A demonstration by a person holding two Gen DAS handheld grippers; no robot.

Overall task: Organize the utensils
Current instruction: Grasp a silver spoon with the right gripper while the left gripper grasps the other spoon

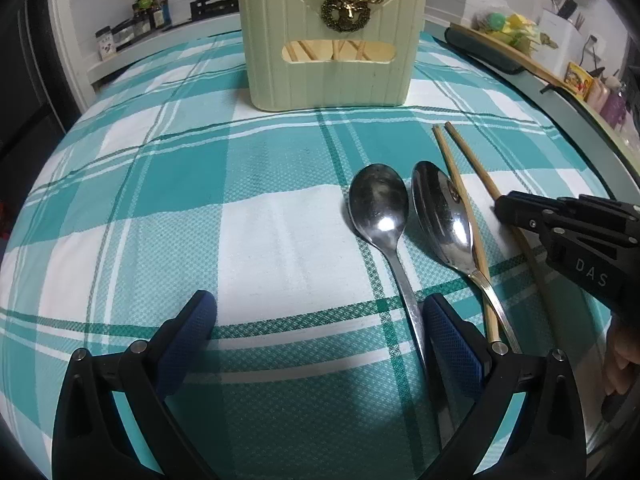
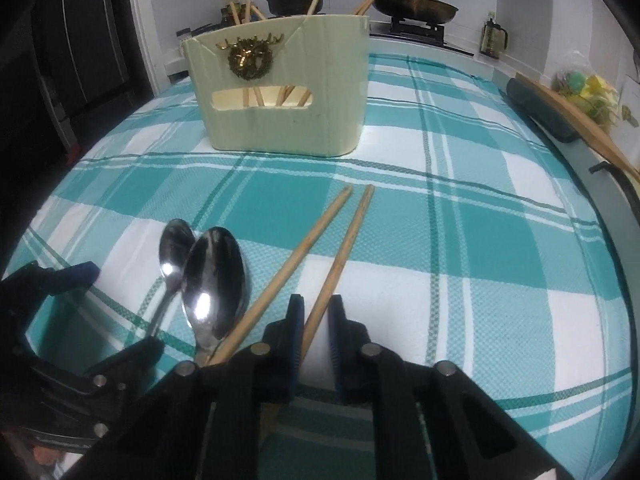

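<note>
Sitting at the far side of the checked tablecloth [image 1: 160, 184]: a cream holder [image 1: 332, 44], rigid and steady-looking, already carrying several chopsticks seen through its slot. Judging it too bulky to need moving.

Lying nearer, side by side with bowls pointing toward the holder: 2 steel spoons [image 1: 378, 204] [image 1: 442, 216]. Likely stiff, smooth and slippery, heavier at the bowl; gripping mid-handle probably wisest, since the polished metal could pivot between pads.

Resting just right of the spoons: 2 wooden chopsticks [image 2: 304, 252] [image 2: 348, 240], light, thin, stiff, prone to rolling. Left one touching the right spoon's edge.

Closing narrowly around the right chopstick near its lower part: right gripper [image 2: 316, 320], pads flanking the stick, though full contact being hard to confirm.

Hovering spread wide over the cloth: left gripper [image 1: 320, 316], holding nothing, its right pad [image 1: 452, 344] just beside the left spoon's handle.

Being cut off: both spoon handle ends and the chopsticks' lower ends, hidden behind gripper bodies. Holder's interior compartments staying unreadable from here.
</note>
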